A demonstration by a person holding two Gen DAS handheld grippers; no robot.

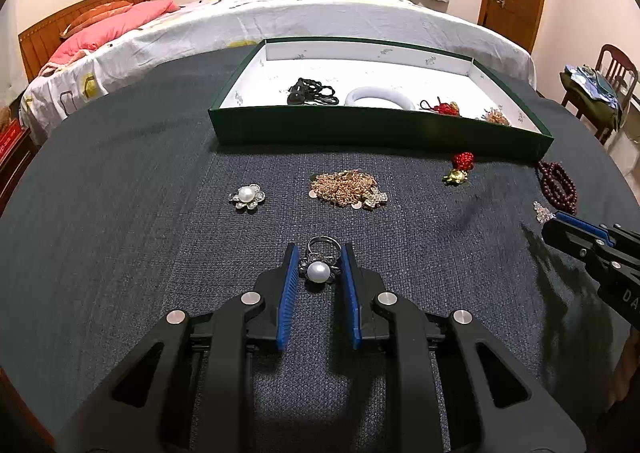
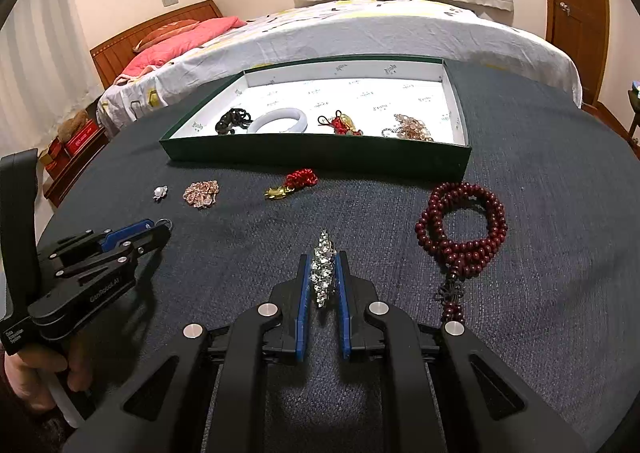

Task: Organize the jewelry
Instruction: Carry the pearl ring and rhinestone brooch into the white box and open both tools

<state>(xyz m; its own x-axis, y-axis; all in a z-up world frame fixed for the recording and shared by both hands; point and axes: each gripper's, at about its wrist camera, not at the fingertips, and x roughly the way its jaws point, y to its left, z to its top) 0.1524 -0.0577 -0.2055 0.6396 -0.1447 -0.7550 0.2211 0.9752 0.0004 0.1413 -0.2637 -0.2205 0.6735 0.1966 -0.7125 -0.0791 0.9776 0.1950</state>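
The left gripper [image 1: 319,259] fingers seemingly clasp the pearl ring [image 1: 319,269], while the right gripper [image 2: 323,265] grasps a crystal brooch [image 2: 324,273] shown whole only in its own view.

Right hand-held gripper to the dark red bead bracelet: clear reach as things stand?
Probably not yet: the right hand-held gripper is shut on a crystal brooch. The bead bracelet lies unobstructed on the cloth just right of it.

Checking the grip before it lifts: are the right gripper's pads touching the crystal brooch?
Touching. The right wrist view shows the right gripper with both blue pads pressed against the sides of the crystal brooch, no gap visible.
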